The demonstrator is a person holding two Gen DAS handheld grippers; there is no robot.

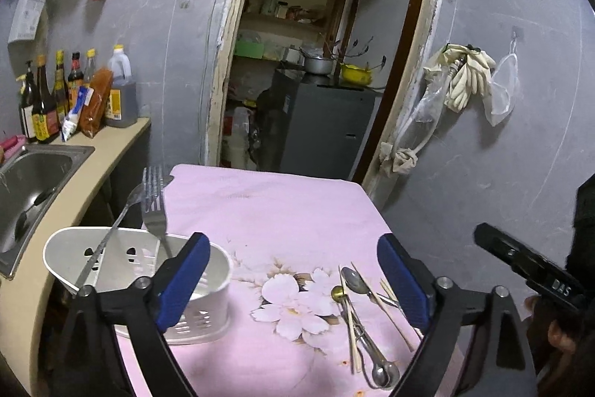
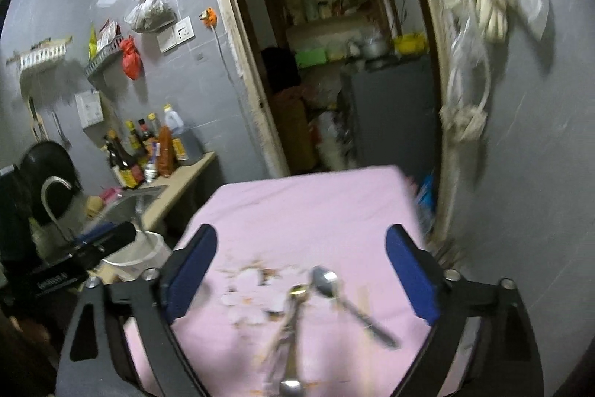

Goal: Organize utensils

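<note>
Pink cloth: a floral tablecloth (image 1: 260, 207) covers the table you work over.
White plastic: the utensil holder (image 1: 208, 289) stands at the table's left edge, by the sink (image 1: 33, 173).
In the holder: a fork (image 1: 154, 207) and a long spoon (image 1: 111, 229) lean, heads up.
Still loose: a spoon (image 1: 355, 279), chopsticks (image 1: 386, 311) and other metal utensils (image 1: 368, 345) lie in a heap on the cloth, right of the printed flowers.
Your left gripper (image 1: 293, 281): blue pads spread wide, nothing between them; the holder sits behind its left finger.
Your right gripper (image 2: 301, 276): fingers also spread wide and empty, above the blurred loose spoons (image 2: 325, 281).
</note>
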